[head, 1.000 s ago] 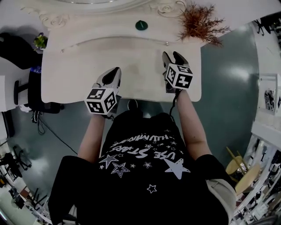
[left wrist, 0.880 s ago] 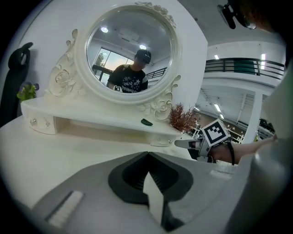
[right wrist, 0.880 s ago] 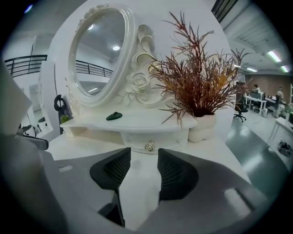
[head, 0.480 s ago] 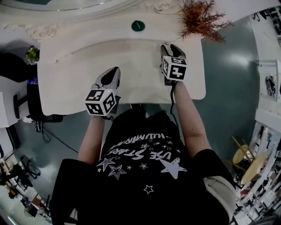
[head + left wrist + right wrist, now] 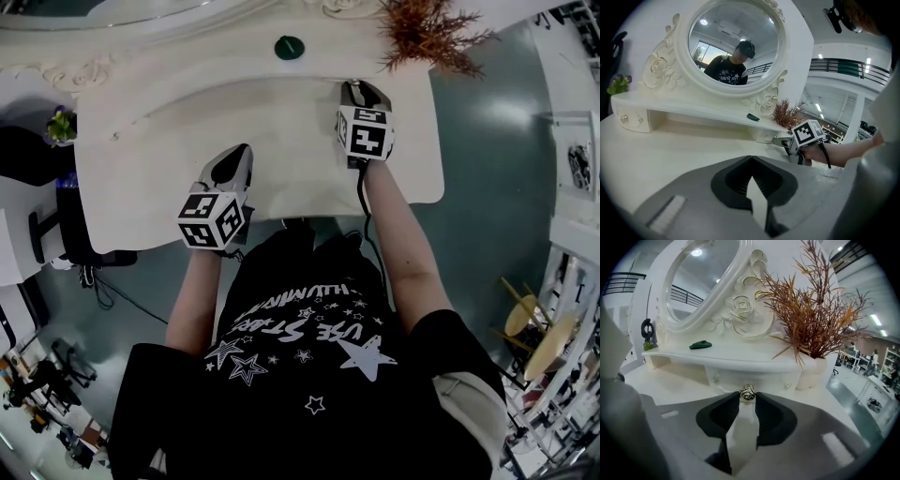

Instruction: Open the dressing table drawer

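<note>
The white dressing table [image 5: 187,141] has a small drawer [image 5: 764,377] under its raised shelf at the right. A silver rose-shaped drawer knob [image 5: 747,393] sits exactly between the tips of my right gripper [image 5: 747,398], whose jaws press it from both sides. From the head view, the right gripper [image 5: 362,90] reaches under the shelf edge. My left gripper [image 5: 234,157] hovers over the tabletop's front left; its jaw tips meet with nothing held, as the left gripper view shows [image 5: 751,158]. That view also catches the right gripper [image 5: 782,140] at the drawer.
A dried reddish plant [image 5: 811,319] in a white pot stands on the shelf right of the drawer. A dark green object [image 5: 701,345] lies mid-shelf below the oval mirror [image 5: 733,42]. Another small drawer [image 5: 630,120] sits at the far left. Teal floor surrounds the table.
My right gripper has moved forward across the table to the shelf drawer, and its jaws have narrowed onto the knob. The left gripper has barely shifted.
</note>
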Available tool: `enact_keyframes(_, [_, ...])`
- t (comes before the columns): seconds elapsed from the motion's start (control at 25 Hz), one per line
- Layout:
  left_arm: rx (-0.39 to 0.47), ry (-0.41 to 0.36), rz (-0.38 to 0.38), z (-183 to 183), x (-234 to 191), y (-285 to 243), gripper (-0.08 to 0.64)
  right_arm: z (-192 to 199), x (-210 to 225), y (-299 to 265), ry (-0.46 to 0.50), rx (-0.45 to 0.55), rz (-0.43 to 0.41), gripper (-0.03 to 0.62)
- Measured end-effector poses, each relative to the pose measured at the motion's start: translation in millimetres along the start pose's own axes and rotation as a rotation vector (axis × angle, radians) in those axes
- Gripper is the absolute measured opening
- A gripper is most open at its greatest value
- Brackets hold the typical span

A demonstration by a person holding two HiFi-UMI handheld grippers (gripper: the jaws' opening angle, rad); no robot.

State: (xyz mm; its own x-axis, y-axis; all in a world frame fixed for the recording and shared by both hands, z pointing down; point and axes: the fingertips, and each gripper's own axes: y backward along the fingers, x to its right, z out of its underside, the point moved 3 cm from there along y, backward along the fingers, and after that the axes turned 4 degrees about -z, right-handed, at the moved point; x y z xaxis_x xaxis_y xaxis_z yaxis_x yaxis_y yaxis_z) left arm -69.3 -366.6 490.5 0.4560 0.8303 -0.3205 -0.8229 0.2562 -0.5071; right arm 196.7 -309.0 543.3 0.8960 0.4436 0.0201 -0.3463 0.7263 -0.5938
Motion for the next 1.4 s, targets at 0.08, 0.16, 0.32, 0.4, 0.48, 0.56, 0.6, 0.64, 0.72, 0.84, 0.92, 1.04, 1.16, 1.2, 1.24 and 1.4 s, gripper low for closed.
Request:
enact_keyframes(0.08, [-0.003,-0.002,0.003,0.4,-0.2,0.4,0.002,-0.1,0.2,0.6,0.003,0.005,0.002,0.134])
enact_keyframes(0.16, [-0.002,-0.004,0.006,0.7,0.6,1.2,0.002,0.1,0.8,1.1,0.002,0.007,-0.004,0.130])
enact_keyframes(0.32, [0.006,-0.001,0.001,0.9,0.0,4.9,0.002,2.4,0.2,3.5,0.008,-0.008,-0.006,0.126])
enact_keyframes(0.4, [0.011,0.003,-0.001,0.9,-0.2,6.4,0.002,4.3,0.0,6.2,0.008,-0.013,-0.004,0.126])
enact_keyframes(0.48, [0.015,0.007,-0.001,1.1,0.9,7.7,0.002,6.7,-0.2,9.9,0.004,-0.015,-0.002,0.126])
enact_keyframes(0.56, [0.018,0.009,0.000,1.9,3.0,9.2,0.002,9.0,-1.1,13.7,0.001,-0.016,-0.002,0.126])
enact_keyframes(0.6, [0.020,0.010,0.001,2.4,4.2,10.0,0.002,10.3,-1.6,15.6,0.001,-0.017,-0.001,0.126])
enact_keyframes(0.64, [0.020,0.010,0.001,3.1,5.5,10.8,0.002,11.5,-1.9,17.3,0.001,-0.016,-0.001,0.126])
enact_keyframes(0.72, [0.022,0.009,0.001,4.0,8.1,12.6,0.002,13.4,-2.3,20.8,0.003,-0.014,0.000,0.126])
enact_keyframes(0.84, [0.025,0.007,0.000,4.6,10.4,15.9,0.002,15.8,-3.0,25.4,0.003,-0.014,0.003,0.126])
enact_keyframes(0.92, [0.026,0.006,-0.003,5.5,10.1,17.9,0.002,17.8,-4.6,27.1,0.001,-0.015,0.001,0.126])
enact_keyframes(1.04, [0.028,0.006,-0.005,6.2,9.8,19.2,0.002,20.6,-5.8,29.2,-0.001,-0.012,0.000,0.126])
enact_keyframes(1.16, [0.031,0.007,-0.005,7.0,10.2,20.6,0.002,23.3,-7.6,32.0,0.001,-0.014,0.000,0.126])
enact_keyframes(1.2, [0.031,0.008,-0.005,7.7,10.7,21.4,0.002,24.4,-8.4,33.4,0.001,-0.015,0.000,0.126])
enact_keyframes(1.24, [0.030,0.009,-0.004,8.4,11.6,22.3,0.002,25.5,-9.0,35.0,0.001,-0.016,-0.002,0.126])
enact_keyframes(1.4, [0.031,0.009,0.000,9.1,18.9,25.0,0.002,28.2,-8.0,44.0,0.002,-0.017,-0.006,0.124])
